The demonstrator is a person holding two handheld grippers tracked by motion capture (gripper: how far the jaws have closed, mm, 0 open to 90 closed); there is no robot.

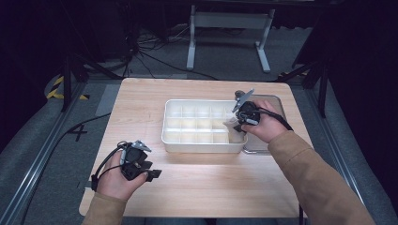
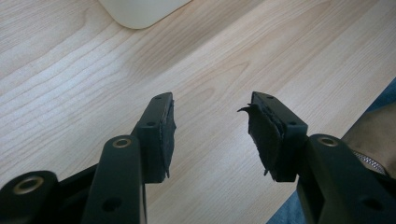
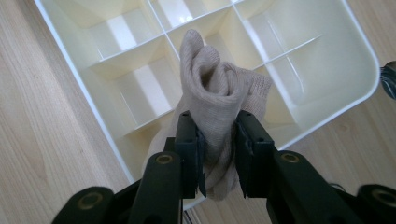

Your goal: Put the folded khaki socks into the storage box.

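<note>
One rolled sock [image 3: 212, 93] sits clamped in the right gripper [image 3: 219, 135], frame centre, above the divided tray [image 3: 327, 28]; lower it straight into one compartment; left gripper [image 2: 212, 126] gapes empty.

sock's [image 3: 212, 100] lower end perhaps jaw-hidden

High view: fixed above the near edge, looking forward and down over the whole desk [image 1: 197, 183]. Left gripper view: close and low over bare desk, catching a corner of the white divided tray [image 2: 140, 11]. Right gripper view: close above that same tray.
</note>
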